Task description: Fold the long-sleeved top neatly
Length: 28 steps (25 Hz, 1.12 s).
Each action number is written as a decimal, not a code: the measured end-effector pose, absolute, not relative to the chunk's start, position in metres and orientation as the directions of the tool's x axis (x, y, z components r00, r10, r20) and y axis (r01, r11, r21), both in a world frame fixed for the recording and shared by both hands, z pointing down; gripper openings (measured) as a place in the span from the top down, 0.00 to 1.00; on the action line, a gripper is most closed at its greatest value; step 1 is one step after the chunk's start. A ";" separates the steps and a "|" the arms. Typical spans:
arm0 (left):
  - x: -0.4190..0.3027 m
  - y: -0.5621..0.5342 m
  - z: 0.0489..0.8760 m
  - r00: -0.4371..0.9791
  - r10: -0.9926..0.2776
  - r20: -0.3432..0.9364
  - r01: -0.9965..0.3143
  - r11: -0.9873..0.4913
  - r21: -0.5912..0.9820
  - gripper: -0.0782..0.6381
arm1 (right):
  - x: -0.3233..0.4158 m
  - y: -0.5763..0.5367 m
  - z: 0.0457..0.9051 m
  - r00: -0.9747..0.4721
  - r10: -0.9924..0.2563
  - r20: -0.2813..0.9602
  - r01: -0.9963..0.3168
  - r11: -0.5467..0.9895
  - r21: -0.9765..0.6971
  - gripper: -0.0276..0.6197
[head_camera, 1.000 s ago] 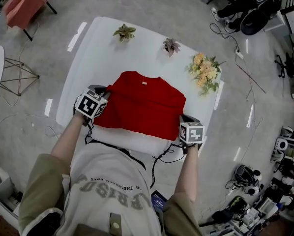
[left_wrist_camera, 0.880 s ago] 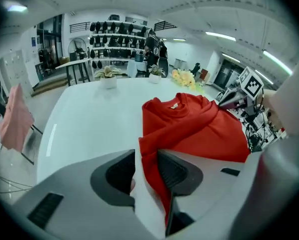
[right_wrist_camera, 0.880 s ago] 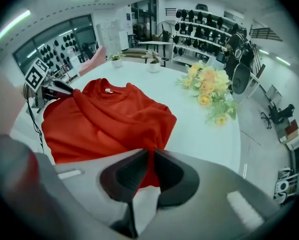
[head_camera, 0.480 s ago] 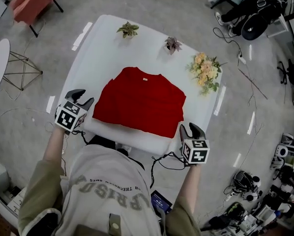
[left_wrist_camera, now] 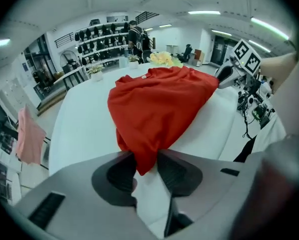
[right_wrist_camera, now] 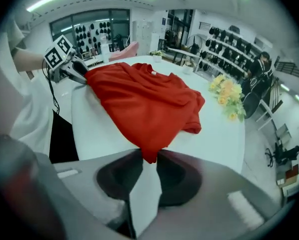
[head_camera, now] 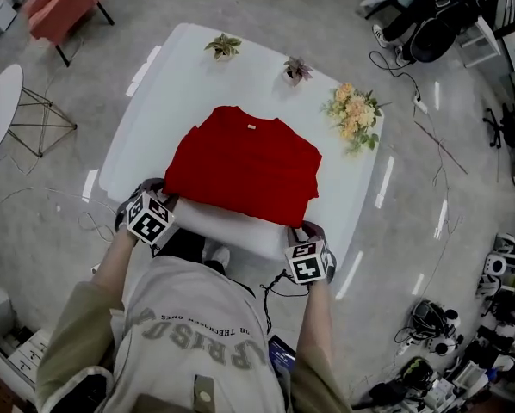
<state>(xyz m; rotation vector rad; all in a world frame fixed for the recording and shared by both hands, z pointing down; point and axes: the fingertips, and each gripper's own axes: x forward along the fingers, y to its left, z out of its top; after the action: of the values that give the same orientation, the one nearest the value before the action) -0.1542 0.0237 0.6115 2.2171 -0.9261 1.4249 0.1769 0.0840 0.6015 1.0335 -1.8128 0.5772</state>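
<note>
A white table [head_camera: 167, 101] on a grey floor keeps bare surface on both sides of the red top [head_camera: 240, 166], with small plants [head_camera: 223, 46] and flowers [head_camera: 354, 117] along the edge farthest from the grippers. The top lies flat, collar pointing away from them, its longer side running from one gripper to the other. The left gripper [left_wrist_camera: 145, 156] has its jaws, just opened, apart around the hem's left corner. The right gripper [right_wrist_camera: 149, 156] has jaws that were just closing around the right corner, not clearly pinching it.

Wide bare table [head_camera: 154, 119] left of red top [head_camera: 240, 166], narrower strip right, green plant [head_camera: 223, 46], purplish plant [head_camera: 296, 69], flower bunch [head_camera: 354, 119] lining far edge
</note>
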 end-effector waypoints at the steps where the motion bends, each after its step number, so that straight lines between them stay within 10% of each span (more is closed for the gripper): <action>1: -0.156 0.025 0.605 0.294 -0.351 0.889 -0.686 -0.726 -0.060 0.76 | 0.177 0.084 0.595 -0.219 -0.423 0.879 -0.842 0.538 0.049 0.85; 11: -0.172 0.124 0.542 0.469 -0.116 0.876 -0.593 -0.776 0.215 0.82 | 0.181 0.190 0.540 -0.415 -0.234 0.879 -0.781 0.587 -0.212 0.91; 18: -0.150 0.018 0.484 0.538 -0.309 0.784 -0.664 -0.728 0.169 0.82 | 0.210 0.090 0.474 -0.528 -0.359 0.770 -0.815 0.469 -0.340 0.91; 28: -0.133 -0.148 0.551 0.318 -0.352 0.880 -0.793 -0.607 0.044 0.75 | 0.246 -0.072 0.540 -0.281 -0.297 0.912 -0.925 0.336 -0.176 0.89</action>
<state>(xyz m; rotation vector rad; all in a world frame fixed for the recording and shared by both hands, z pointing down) -0.1332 -0.1477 0.5506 2.1145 -1.0104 1.2339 0.2456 -0.0719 0.5404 1.0895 -1.7715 0.9536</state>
